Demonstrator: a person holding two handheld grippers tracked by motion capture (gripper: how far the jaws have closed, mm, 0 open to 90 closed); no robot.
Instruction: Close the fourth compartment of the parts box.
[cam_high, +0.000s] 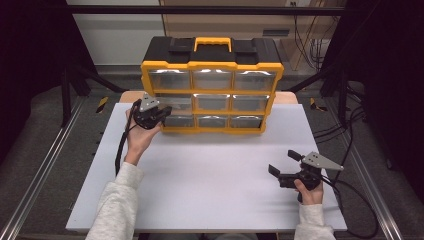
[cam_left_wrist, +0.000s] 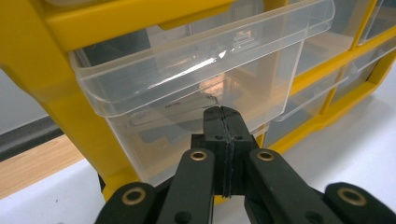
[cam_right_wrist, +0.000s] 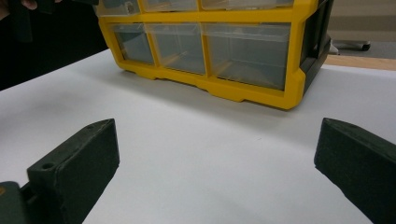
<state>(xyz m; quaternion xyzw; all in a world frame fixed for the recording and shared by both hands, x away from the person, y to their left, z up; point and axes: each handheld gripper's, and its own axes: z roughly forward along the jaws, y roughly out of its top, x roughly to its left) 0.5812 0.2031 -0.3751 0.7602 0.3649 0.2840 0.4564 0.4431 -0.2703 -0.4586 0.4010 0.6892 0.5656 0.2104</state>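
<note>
Yellow drawer cabinet (cam_high: 212, 90), upper centre, on white table (cam_high: 210, 175). Left gripper (cam_high: 161, 114): jaws pressed together against clear drawer (cam_left_wrist: 196, 88), left column. Right gripper (cam_high: 282, 165): spread, lower right, open tabletop around.

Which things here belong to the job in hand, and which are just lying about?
Part of the job:
- left gripper, fingers closed at the clear drawer
- yellow drawer organizer that holds it

Not in use:
- right gripper, open, apart from the organizer over the white table
- the other drawers
- cables on the floor
</note>
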